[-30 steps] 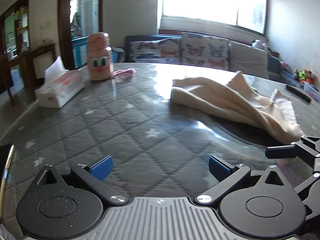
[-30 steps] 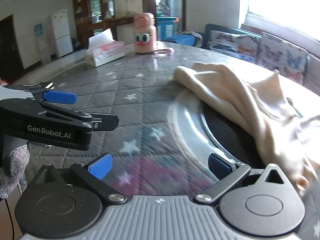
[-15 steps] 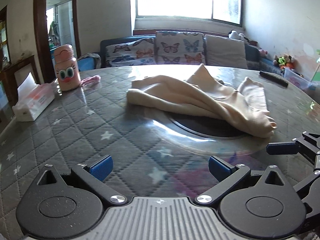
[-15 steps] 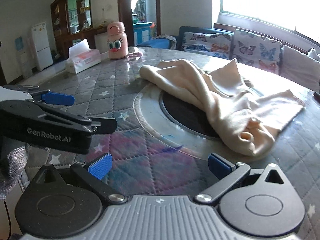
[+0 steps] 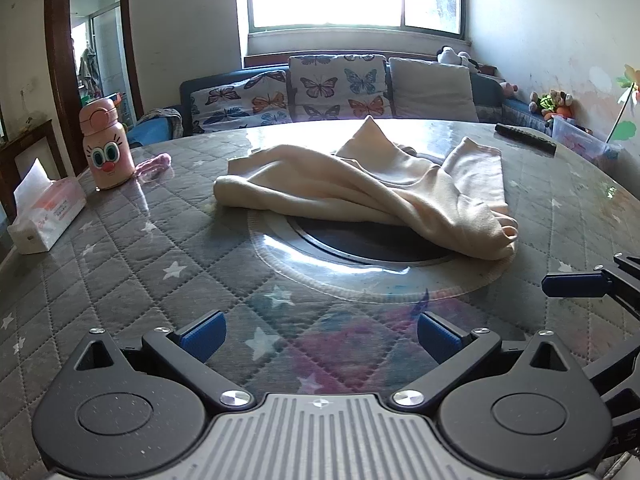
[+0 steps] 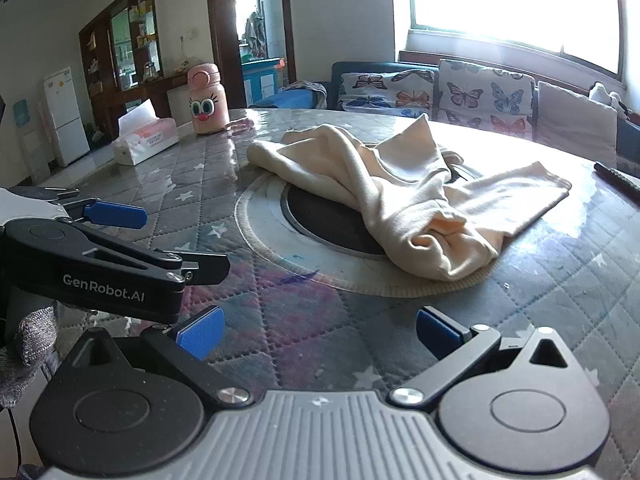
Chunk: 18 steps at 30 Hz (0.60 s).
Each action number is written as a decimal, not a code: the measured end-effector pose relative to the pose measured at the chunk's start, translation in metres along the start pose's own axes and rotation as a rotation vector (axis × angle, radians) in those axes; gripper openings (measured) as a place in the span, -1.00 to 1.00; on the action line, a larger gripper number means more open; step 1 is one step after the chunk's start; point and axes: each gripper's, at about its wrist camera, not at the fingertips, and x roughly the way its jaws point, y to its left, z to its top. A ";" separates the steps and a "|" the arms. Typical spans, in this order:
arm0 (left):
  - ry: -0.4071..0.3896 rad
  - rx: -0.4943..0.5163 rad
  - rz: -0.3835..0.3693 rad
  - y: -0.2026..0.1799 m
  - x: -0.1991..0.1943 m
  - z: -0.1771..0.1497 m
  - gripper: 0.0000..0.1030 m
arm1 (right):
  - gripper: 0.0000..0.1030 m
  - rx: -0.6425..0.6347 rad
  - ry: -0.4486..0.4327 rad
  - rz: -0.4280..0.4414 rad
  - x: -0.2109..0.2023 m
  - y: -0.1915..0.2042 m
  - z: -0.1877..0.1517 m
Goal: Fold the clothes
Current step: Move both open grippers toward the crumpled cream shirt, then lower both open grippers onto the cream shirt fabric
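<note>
The cream garment (image 5: pixel 372 188) is left crumpled over the table's dark centre disc (image 6: pixel 320 220). Both the left gripper (image 5: pixel 320 334) and right gripper (image 6: pixel 318 330) are held spread, empty, short of that disc. Bunched layers could be pinched together there, so the fold may be spoiled.

Cream garment (image 5: pixel 372 188); grey quilted table cover (image 5: pixel 120 280) — white stars; pink bottle (image 5: pixel 105 144); butterfly-print cushions (image 5: pixel 336 90); blue gripper pads (image 5: pixel 202 336).

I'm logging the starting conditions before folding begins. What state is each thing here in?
cream garment: crumpled in a heap, unfolded, lying partly over the table's round centre plate.
left gripper: jaws open, empty, short of the garment.
right gripper: jaws open, empty.
pink bottle: upright, lid closed.
tissue box: open, a tissue sticking up.
</note>
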 end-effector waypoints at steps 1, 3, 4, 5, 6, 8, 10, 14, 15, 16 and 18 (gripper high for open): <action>0.002 0.002 -0.002 -0.001 0.001 0.000 1.00 | 1.00 0.004 0.000 0.000 -0.001 -0.001 -0.001; 0.004 0.006 -0.006 -0.004 0.001 0.001 1.00 | 1.00 0.006 -0.001 -0.001 -0.002 -0.002 -0.002; 0.005 0.007 -0.009 -0.005 0.002 0.001 1.00 | 1.00 0.007 -0.002 -0.001 -0.003 -0.003 -0.002; 0.006 0.008 -0.012 -0.007 0.002 0.002 1.00 | 1.00 0.006 -0.002 -0.004 -0.004 -0.003 -0.002; 0.006 0.009 -0.015 -0.008 0.003 0.002 1.00 | 1.00 0.005 -0.003 -0.007 -0.004 -0.003 -0.002; 0.004 0.013 -0.021 -0.010 0.003 0.003 1.00 | 1.00 0.009 -0.004 -0.011 -0.005 -0.004 -0.003; 0.003 0.015 -0.025 -0.012 0.004 0.005 1.00 | 1.00 0.015 -0.005 -0.016 -0.005 -0.006 -0.003; 0.002 0.016 -0.033 -0.013 0.005 0.006 1.00 | 1.00 0.035 -0.009 -0.031 -0.006 -0.009 -0.003; 0.001 0.016 -0.035 -0.014 0.005 0.006 1.00 | 1.00 0.039 -0.009 -0.035 -0.006 -0.010 -0.004; 0.001 0.016 -0.037 -0.014 0.005 0.006 1.00 | 1.00 0.041 -0.009 -0.038 -0.006 -0.010 -0.004; 0.001 0.016 -0.042 -0.014 0.006 0.006 1.00 | 1.00 0.047 -0.009 -0.044 -0.006 -0.011 -0.004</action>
